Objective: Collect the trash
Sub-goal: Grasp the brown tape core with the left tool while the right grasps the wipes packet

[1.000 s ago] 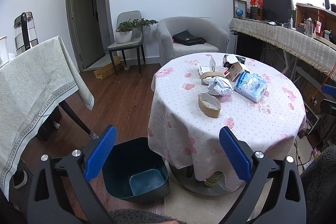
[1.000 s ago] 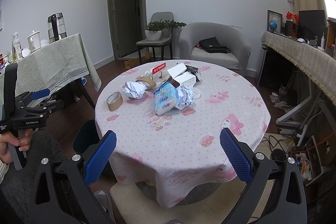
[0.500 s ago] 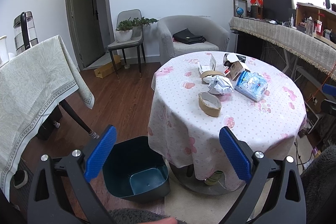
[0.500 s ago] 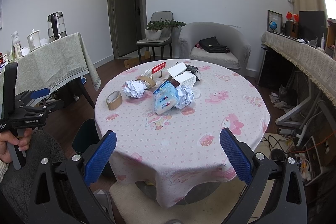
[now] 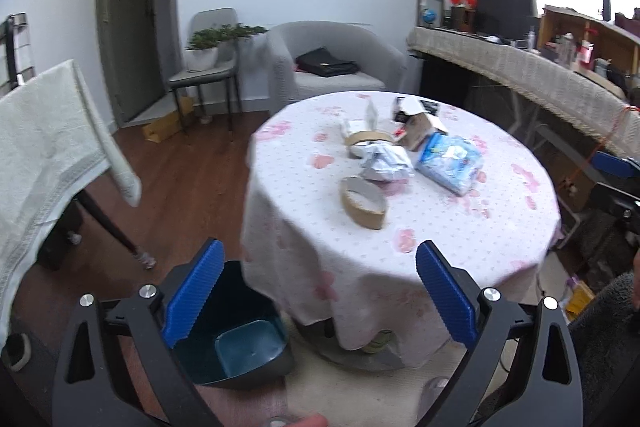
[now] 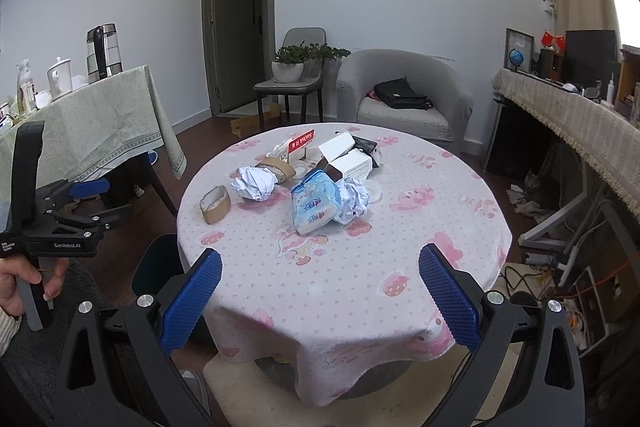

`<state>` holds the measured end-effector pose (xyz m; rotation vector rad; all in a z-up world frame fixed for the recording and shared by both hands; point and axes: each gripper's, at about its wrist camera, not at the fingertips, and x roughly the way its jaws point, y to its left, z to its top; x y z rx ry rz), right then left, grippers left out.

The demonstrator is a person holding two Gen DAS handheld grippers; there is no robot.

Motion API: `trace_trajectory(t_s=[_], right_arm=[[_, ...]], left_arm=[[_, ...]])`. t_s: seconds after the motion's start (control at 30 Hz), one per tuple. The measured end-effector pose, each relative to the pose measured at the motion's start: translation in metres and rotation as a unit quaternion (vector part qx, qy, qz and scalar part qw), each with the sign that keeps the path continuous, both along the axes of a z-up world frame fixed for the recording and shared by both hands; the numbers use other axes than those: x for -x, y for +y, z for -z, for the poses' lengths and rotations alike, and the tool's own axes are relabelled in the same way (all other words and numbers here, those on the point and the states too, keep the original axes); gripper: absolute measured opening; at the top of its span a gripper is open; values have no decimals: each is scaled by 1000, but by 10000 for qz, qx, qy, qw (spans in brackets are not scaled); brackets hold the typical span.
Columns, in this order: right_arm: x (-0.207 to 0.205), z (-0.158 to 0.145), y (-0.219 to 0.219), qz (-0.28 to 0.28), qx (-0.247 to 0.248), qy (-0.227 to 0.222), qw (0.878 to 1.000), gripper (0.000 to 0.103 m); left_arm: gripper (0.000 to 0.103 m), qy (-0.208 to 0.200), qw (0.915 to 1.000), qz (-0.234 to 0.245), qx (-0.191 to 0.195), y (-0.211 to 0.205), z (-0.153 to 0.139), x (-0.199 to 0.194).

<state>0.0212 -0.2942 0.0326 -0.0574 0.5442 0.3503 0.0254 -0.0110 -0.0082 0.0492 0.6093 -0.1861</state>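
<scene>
A round table (image 5: 460, 235) with a pink-patterned cloth holds the trash: a brown tape roll (image 5: 363, 202) (image 6: 215, 204), a crumpled white paper ball (image 5: 385, 161) (image 6: 256, 183), a blue tissue pack (image 5: 450, 163) (image 6: 314, 205), small white boxes (image 6: 344, 157) and a second tape roll (image 6: 278, 167). A dark teal bin (image 5: 236, 331) stands on the floor left of the table. My left gripper (image 5: 318, 293) is open and empty, above the bin and the table's near edge. My right gripper (image 6: 320, 301) is open and empty at the table's front edge.
A second table with a green cloth (image 6: 100, 123) stands at left, with a kettle (image 6: 103, 53). A grey armchair (image 6: 404, 95), a chair with a plant (image 6: 296, 75) and a long side counter (image 6: 568, 123) lie behind. Cables (image 6: 560, 279) lie on the floor at right.
The left gripper has moved forward and closer to the table; its view is blurred with motion. The right gripper has barely moved. Both stay open.
</scene>
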Motion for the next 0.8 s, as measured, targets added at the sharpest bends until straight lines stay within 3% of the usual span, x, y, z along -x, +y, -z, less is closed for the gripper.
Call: trace_trajectory(t_s=[0.07,0.2,0.6,0.63,0.73,0.8], right_arm=[[-3,-2,-1,-25,-46,-46,10000,100],[-23,-1,4,-162,-58,157,9997,100],[-82,19,29,-248,400,532,9975,99],[-86,20,30,-263,408,547,9973,97],[-103,26,31,-391,237,768,9960,80],[-116,32,30,-478,50,977,9940,71]], left_arm=[[96,16,9999,114,23,-4,3,-5],[81,137,9994,304,8,-12,11,-18],[75,496,9969,603,100,-34,34,-79],[75,507,9969,599,74,-39,35,-83],[74,556,9972,505,16,-46,37,-94],[66,665,9970,399,-20,-50,42,-103]])
